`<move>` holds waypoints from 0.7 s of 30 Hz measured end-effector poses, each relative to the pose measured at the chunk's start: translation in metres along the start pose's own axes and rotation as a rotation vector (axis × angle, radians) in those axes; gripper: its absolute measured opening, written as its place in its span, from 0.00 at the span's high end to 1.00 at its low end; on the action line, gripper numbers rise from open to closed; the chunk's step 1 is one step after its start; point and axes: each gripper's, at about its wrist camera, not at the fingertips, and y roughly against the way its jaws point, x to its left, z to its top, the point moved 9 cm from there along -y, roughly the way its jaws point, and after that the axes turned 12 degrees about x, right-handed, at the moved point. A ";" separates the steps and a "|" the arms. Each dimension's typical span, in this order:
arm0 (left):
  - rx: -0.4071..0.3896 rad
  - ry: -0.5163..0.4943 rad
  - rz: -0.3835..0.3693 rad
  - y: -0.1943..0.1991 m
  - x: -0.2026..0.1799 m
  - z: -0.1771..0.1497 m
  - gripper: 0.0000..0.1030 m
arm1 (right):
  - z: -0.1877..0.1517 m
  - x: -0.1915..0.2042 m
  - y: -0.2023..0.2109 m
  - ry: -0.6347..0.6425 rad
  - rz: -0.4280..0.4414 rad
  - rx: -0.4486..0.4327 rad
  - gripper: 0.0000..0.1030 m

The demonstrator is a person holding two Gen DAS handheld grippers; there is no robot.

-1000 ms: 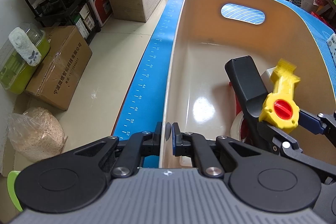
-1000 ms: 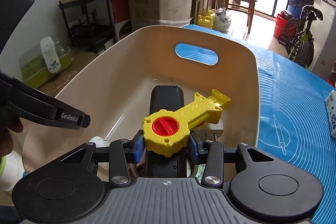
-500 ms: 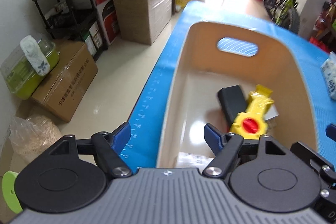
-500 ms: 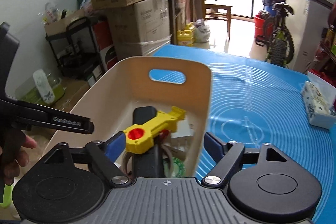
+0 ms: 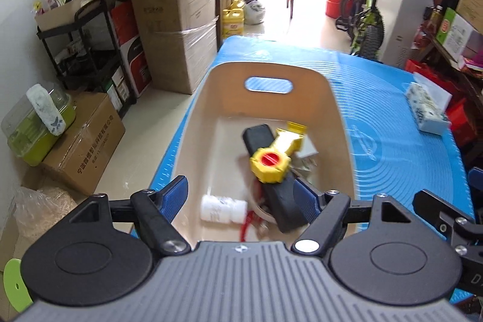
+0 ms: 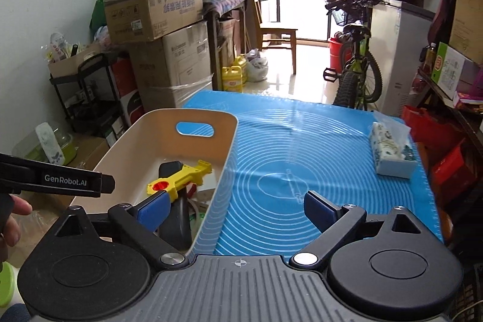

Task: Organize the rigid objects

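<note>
A cream bin stands on the left side of the blue mat. Inside it a yellow toy with a red knob lies across a black block, beside a small white bottle and other bits. My left gripper hovers open above the bin's near end, holding nothing. My right gripper is above the bin's right wall; its jaws are opening, with nothing between them. The yellow toy lies beyond its left finger.
A tissue pack lies on the mat at the right. Stacked cardboard boxes, a black cart and a green container stand left of the table. A bicycle stands beyond it. A hand holds the left gripper.
The right gripper let go of the yellow toy, which now rests on the black block in the bin. Both grippers opened and drew back and upward from the bin.
</note>
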 end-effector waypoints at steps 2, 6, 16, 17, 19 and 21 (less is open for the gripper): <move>-0.020 -0.007 -0.007 0.012 -0.009 -0.007 0.25 | -0.008 -0.007 0.014 -0.004 -0.010 -0.005 0.07; -0.036 -0.032 -0.003 0.030 -0.022 -0.020 0.25 | -0.027 -0.021 0.036 -0.020 -0.032 -0.008 0.07; -0.085 -0.050 0.001 0.060 -0.039 -0.056 0.25 | -0.070 -0.047 0.073 -0.051 -0.082 -0.008 0.07; -0.088 -0.048 -0.001 0.061 -0.041 -0.060 0.25 | -0.074 -0.049 0.076 -0.052 -0.085 -0.007 0.07; -0.093 -0.051 -0.008 0.064 -0.045 -0.068 0.25 | -0.082 -0.052 0.079 -0.054 -0.094 -0.007 0.07; -0.095 -0.067 -0.002 0.064 -0.050 -0.075 0.25 | -0.091 -0.054 0.082 -0.060 -0.100 -0.008 0.07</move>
